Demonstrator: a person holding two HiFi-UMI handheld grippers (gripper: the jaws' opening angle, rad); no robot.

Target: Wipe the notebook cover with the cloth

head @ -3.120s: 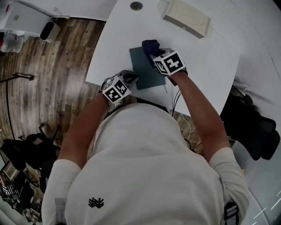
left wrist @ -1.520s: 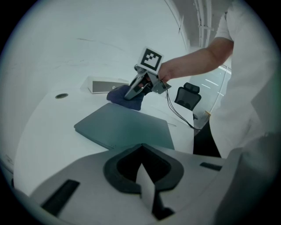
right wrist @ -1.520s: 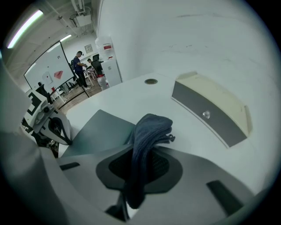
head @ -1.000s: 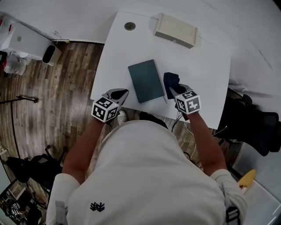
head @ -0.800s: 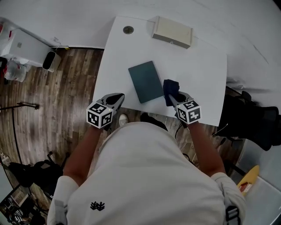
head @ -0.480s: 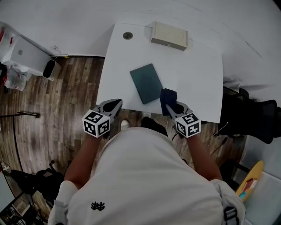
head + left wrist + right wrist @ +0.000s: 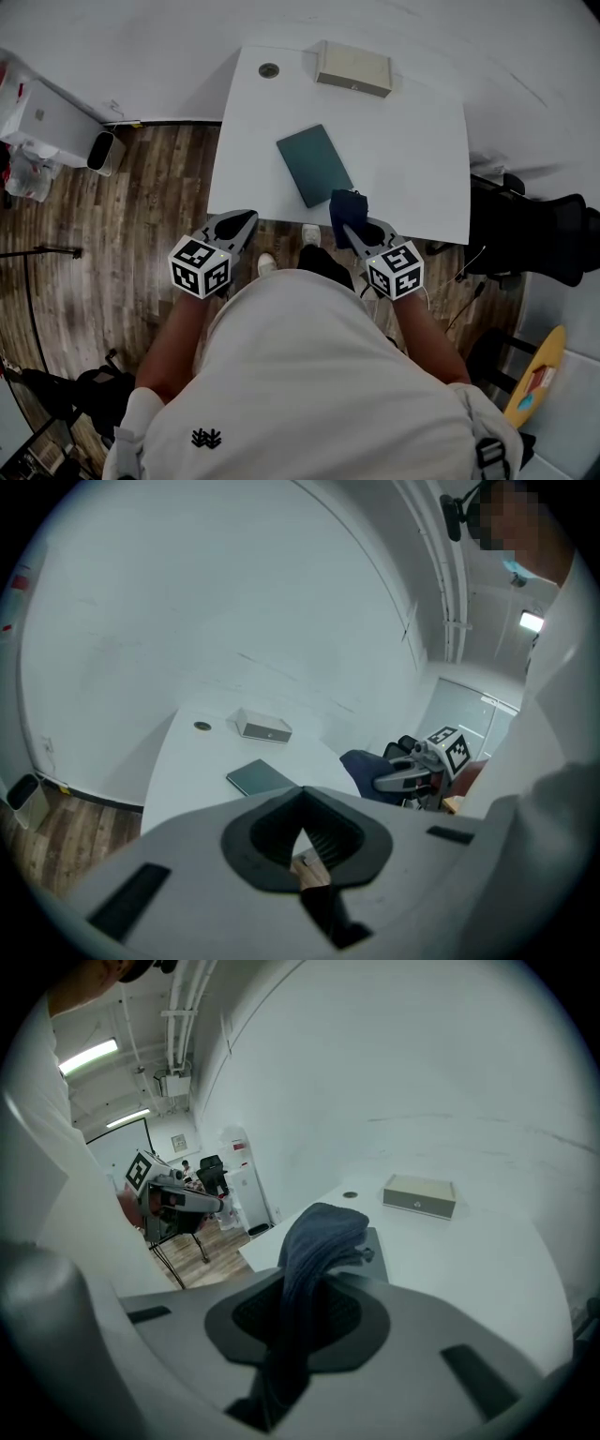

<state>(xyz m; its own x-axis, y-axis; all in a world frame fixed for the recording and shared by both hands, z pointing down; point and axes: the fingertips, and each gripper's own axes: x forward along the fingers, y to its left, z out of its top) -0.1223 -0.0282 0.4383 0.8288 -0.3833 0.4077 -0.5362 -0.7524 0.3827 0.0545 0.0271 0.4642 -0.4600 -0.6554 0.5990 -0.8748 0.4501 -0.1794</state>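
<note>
Right gripper (image 7: 359,229) pinches the cloth (image 7: 345,206) at 5 o'clock of the notebook (image 7: 314,164), off it; left gripper (image 7: 236,225) pressed together, empty. Wiping's either done or unstarted.

Beige box (image 7: 353,68), white table (image 7: 412,169), wooden floor (image 7: 112,216), black chair (image 7: 553,234)

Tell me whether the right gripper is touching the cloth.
Touching. The right gripper view shows the right gripper shut on the cloth, with the dark blue fabric pinched between its jaws and standing up out of them.
</note>
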